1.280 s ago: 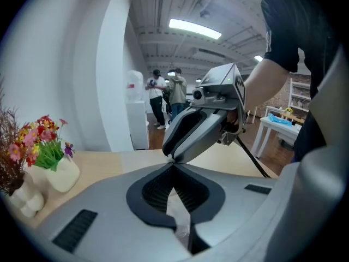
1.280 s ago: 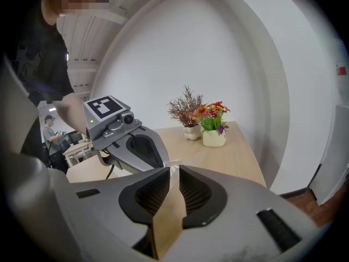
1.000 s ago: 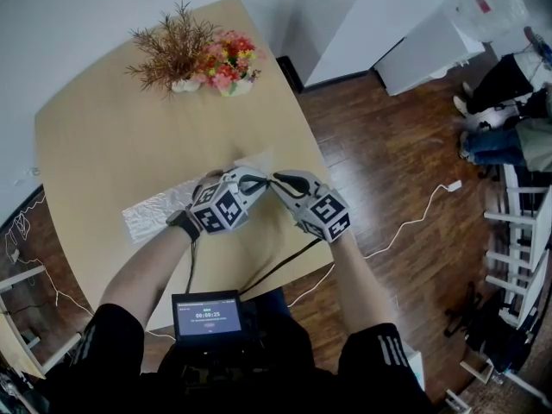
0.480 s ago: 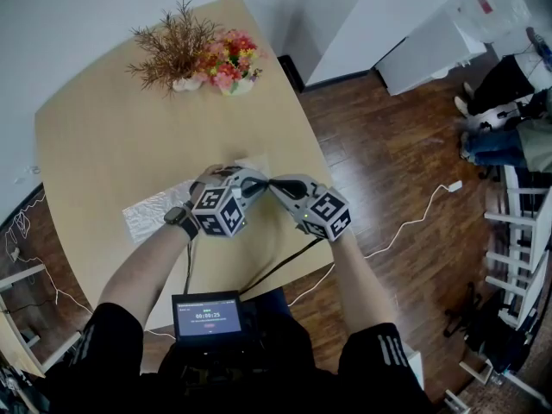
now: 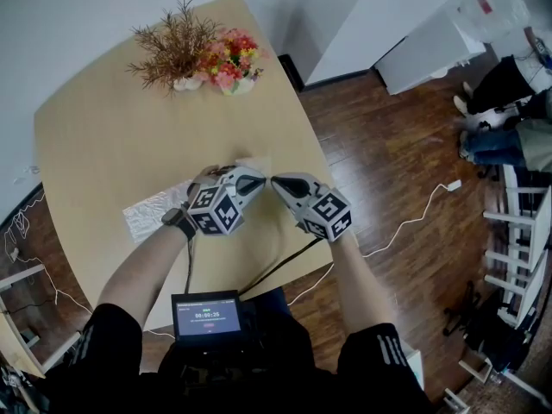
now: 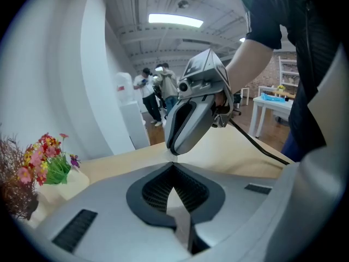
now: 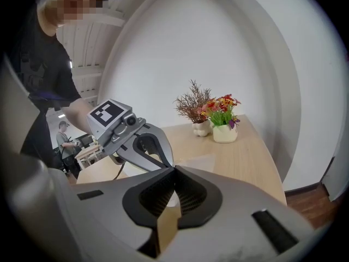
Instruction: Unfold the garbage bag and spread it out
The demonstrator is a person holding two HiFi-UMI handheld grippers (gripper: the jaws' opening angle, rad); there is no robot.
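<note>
A translucent whitish garbage bag (image 5: 155, 210) lies as a long flat strip on the wooden table (image 5: 95, 145). Its right end reaches under both grippers. My left gripper (image 5: 259, 181) and right gripper (image 5: 276, 182) meet tip to tip over that end. In the left gripper view the left gripper (image 6: 173, 165) is shut, with a thin pale sliver of film between its jaws. Right in front of its tips is the right gripper (image 6: 174, 152). In the right gripper view the right gripper (image 7: 174, 169) is also shut on a pale sliver, with the bag (image 7: 199, 162) lying flat just beyond.
Two small pots of dried twigs and coloured flowers (image 5: 203, 59) stand at the table's far side. The table's right edge (image 5: 302, 128) drops to a wooden floor with a white cable (image 5: 405, 227). A small screen (image 5: 207, 316) sits at the person's waist. People (image 5: 509, 110) are at the far right.
Both grippers stay tip to tip at the bag's right end. The left hand has shifted slightly to the left; the bag lies as before.
</note>
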